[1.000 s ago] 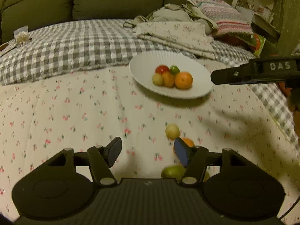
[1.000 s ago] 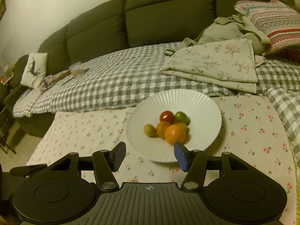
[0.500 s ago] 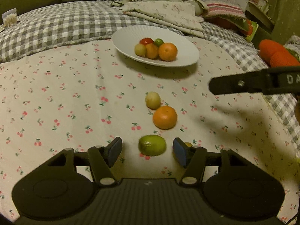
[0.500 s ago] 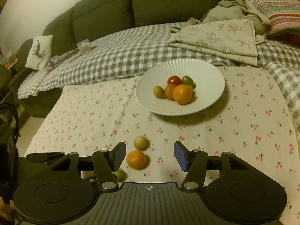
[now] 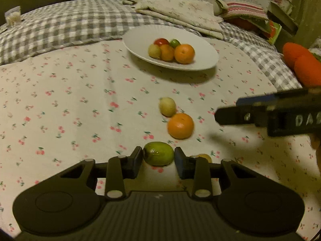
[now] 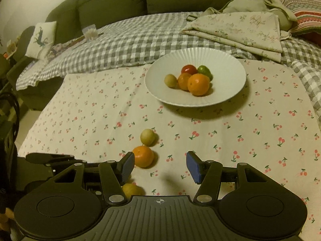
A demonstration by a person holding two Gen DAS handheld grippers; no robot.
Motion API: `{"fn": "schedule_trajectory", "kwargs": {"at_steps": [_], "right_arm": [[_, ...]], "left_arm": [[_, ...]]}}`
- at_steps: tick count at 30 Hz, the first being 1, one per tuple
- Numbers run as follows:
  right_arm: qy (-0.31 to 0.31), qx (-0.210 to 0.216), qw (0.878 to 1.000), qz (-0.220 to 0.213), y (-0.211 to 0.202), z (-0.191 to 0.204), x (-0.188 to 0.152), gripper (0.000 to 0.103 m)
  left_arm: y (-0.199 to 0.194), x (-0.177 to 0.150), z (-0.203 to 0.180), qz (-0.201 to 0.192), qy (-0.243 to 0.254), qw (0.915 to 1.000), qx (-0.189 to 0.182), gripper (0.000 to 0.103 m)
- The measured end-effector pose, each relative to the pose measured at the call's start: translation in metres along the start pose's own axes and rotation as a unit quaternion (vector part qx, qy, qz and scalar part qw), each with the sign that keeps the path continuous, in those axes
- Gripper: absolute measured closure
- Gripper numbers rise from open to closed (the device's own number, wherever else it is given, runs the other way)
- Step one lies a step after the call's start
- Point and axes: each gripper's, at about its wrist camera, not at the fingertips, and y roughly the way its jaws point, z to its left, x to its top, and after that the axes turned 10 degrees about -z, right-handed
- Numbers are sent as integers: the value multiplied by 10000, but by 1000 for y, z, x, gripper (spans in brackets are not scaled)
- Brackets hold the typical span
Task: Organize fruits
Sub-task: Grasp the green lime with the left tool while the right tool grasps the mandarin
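We see the left hand-held gripper [image 5: 158, 159] closed around the green fruit [image 5: 158, 153] on the cherry-print cloth [image 5: 80, 110], while the right hand-held gripper [image 6: 159, 166] hangs wide apart, holding nothing.

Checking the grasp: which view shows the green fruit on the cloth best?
The left wrist view: the green fruit sits whole between the left gripper fingers. The right wrist view hides it behind the right gripper.

Both wrist cams sit low over the cherry-print cloth [image 5: 80, 92], facing the sofa; left one's closer in, and both catch the plate [image 5: 204, 60] and loose fruit
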Motion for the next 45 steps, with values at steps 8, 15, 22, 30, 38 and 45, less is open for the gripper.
{"fn": "schedule_trajectory", "kwargs": {"at_steps": [8,15,22,30,38,45], "right_arm": [[94,48,9999,79,19,4,-7,46],[109,218,9996,146,48,11,-13,47],[-124,241,9996,106,63,21,-20,70],[-130,99,9998,120,57,24,-18,70],[-16,216,9998,25,44,27,-10,70],[115,183,9998,-15,38,23,-5,70]], "left_arm": [[-2,6,15,74,-310,9990,322,70],[-6,12,27,-22,-360,9970,689,70],[-7,13,29,-31,-418,9969,664,70],[-7,13,31,-35,-455,9964,711,70],[-5,13,29,-54,-393,9965,740,70],[-5,14,28,-111,-289,9963,797,70]]}}
